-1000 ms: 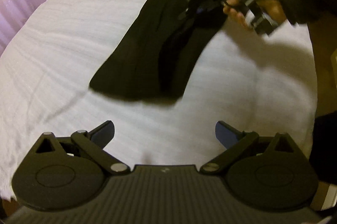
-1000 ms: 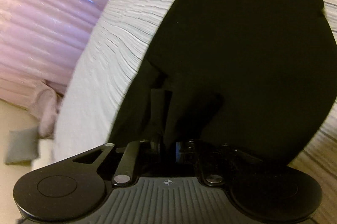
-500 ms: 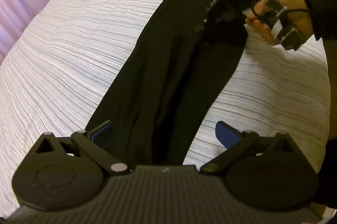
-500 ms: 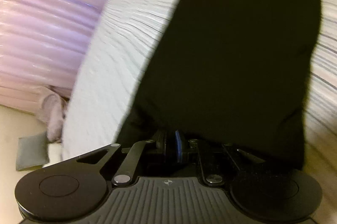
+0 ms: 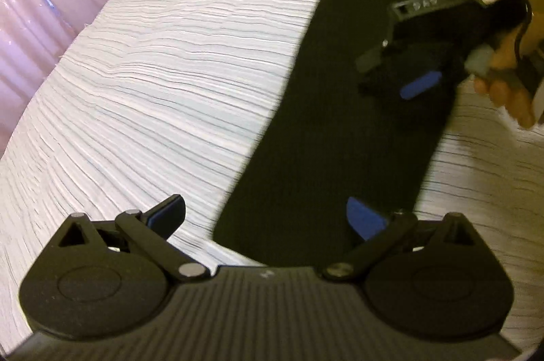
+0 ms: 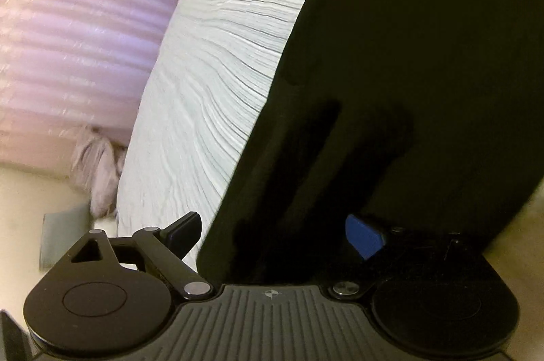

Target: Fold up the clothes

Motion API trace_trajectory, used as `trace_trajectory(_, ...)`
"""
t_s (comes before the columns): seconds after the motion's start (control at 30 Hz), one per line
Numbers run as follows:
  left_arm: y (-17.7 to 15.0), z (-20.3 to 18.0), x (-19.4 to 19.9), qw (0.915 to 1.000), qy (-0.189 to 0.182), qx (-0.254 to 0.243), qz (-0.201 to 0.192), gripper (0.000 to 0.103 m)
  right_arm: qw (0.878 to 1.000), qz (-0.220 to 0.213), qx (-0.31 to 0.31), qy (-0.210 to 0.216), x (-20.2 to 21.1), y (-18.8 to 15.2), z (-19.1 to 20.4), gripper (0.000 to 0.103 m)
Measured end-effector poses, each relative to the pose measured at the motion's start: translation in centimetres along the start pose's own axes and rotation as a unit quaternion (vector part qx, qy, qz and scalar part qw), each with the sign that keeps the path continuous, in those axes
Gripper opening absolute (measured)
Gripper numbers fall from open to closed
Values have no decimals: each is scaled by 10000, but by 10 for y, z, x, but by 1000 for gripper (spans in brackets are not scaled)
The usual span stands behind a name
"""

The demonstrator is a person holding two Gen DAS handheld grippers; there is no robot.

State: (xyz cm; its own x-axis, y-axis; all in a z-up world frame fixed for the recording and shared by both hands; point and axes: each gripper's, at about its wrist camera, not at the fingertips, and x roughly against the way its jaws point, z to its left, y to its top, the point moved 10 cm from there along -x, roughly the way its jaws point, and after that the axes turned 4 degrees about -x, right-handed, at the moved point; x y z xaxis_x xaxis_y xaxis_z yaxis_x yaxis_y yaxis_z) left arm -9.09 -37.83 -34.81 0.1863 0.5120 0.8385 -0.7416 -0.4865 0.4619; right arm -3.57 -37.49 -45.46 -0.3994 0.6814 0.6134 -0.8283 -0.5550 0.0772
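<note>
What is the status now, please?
Both grippers open: left gripper, right gripper just released. Black garment flat on white bed. Nothing blocking.

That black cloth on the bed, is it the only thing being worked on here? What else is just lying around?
Part of the job:
- black garment, laid out long on the white bed cover
- left gripper, open
- right gripper, jaws just opened, nothing held

Just lying about:
- pink curtain
- grey pad on the floor
- pale bundle by the bed
</note>
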Motion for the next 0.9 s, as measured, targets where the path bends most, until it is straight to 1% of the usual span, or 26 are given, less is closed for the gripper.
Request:
trace_trajectory(0.03, 0, 9, -3, 10000, -43, 17, -35, 100, 9999, -96, -90, -109, -9, 3, 1, 94)
trace_trajectory(0.07, 1, 18, -7, 9999, -92, 34, -70, 99, 9993, -210, -176, -265, -12, 5, -1, 86)
trace_trajectory(0.1, 3, 23, -10, 9997, -187, 66, -119, 99, 9984, -329, -297, -349, -10, 7, -6, 68)
trace_trajectory(0.13, 5, 29, -14, 9994, -289, 101, -170, 98, 9975, -437, -436, -356, -2, 11, -13, 32)
trace_trajectory(0.17, 9, 32, -20, 9984, -483, 174, -221, 96, 9962, -546, -575, -363, 6, 14, -20, 17)
trace_trajectory(0.2, 13, 33, -26, 9971, -685, 239, -237, 92, 9952, -628, -626, -406, 14, 15, -29, 14)
trace_trajectory(0.27, 22, 34, -40, 9931, -1086, 365, -260, 87, 9941, -701, -571, -592, 31, 13, -49, 5)
trace_trajectory(0.3, 26, 32, -48, 9902, -1313, 390, -256, 84, 9935, -677, -626, -663, 37, 11, -60, 5)
trace_trajectory(0.37, 39, 26, -68, 9840, -1726, 379, -217, 81, 9931, -645, -724, -659, 44, 7, -72, 5)
trace_trajectory(0.47, 56, 19, -95, 9771, -2110, 252, -141, 79, 9939, -607, -693, -599, 42, 8, -76, 5)
trace_trajectory(0.53, 67, 13, -115, 9730, -2303, 128, -88, 76, 9945, -568, -689, -547, 40, 8, -76, 5)
trace_trajectory(0.6, 79, 7, -135, 9685, -2492, 3, -33, 70, 9946, -524, -752, -490, 40, 8, -73, 6)
trace_trajectory(0.63, 84, 4, -145, 9660, -2586, -60, -6, 68, 9944, -516, -784, -484, 39, 8, -71, 22)
trace_trajectory(0.67, 87, 0, -153, 9647, -2629, -161, 35, 63, 9947, -534, -744, -460, 38, 9, -67, 49)
trace_trajectory(0.7, 87, -3, -159, 9639, -2648, -251, 91, 56, 9953, -587, -663, -389, 38, 12, -60, 61)
trace_trajectory(0.73, 87, -7, -165, 9632, -2664, -338, 148, 53, 9957, -641, -583, -318, 37, 14, -53, 73)
trace_trajectory(0.77, 86, -8, -169, 9626, -2677, -369, 185, 48, 9962, -662, -478, -298, 35, 15, -48, 74)
trace_trajectory(0.8, 85, -10, -173, 9621, -2690, -392, 219, 46, 9967, -649, -347, -334, 31, 15, -44, 74)
trace_trajectory(0.87, 82, -12, -179, 9613, -2712, -407, 279, 42, 9969, -638, -160, -420, 24, 16, -41, 74)
trace_trajectory(0.9, 80, -12, -179, 9614, -2709, -390, 289, 42, 9965, -661, -190, -485, 18, 18, -44, 74)
